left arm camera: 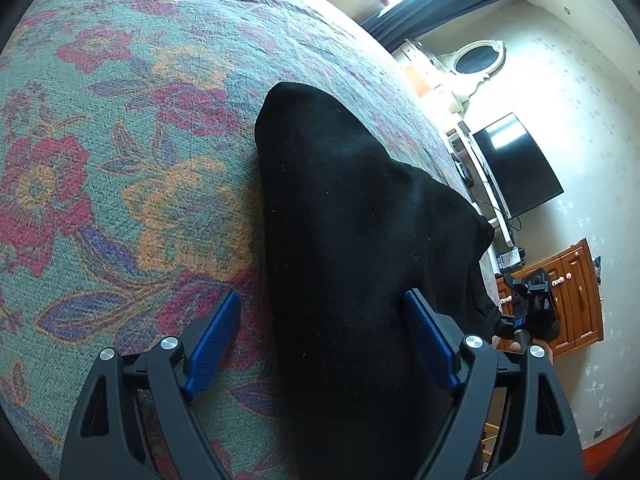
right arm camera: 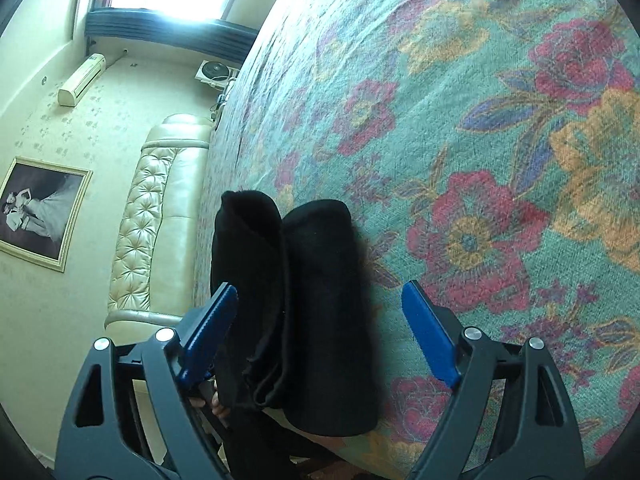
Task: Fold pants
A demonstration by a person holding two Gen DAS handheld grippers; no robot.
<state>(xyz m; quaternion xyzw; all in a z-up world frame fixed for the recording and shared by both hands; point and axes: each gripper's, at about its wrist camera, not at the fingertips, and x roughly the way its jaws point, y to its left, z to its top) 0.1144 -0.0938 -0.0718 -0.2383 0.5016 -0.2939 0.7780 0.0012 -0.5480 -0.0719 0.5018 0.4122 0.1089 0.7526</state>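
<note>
The black pants [left arm camera: 352, 240] lie folded on the floral bedspread [left arm camera: 120, 140] near the bed's edge. My left gripper [left arm camera: 324, 312] is open, hovering over the near end of the pants, its blue pads on either side of the cloth's left edge. In the right wrist view the pants [right arm camera: 316, 300] show as a folded bundle with two stacked layers. My right gripper [right arm camera: 320, 304] is open, its fingers straddling the bundle without gripping it. The right gripper also shows in the left wrist view [left arm camera: 528, 312], beyond the pants' far side.
The bedspread [right arm camera: 500, 140] stretches wide on one side of the pants. Off the bed are a wall TV [left arm camera: 516, 168], a wooden cabinet [left arm camera: 572, 296], a cream tufted sofa [right arm camera: 156, 216], a framed picture [right arm camera: 40, 212] and a window.
</note>
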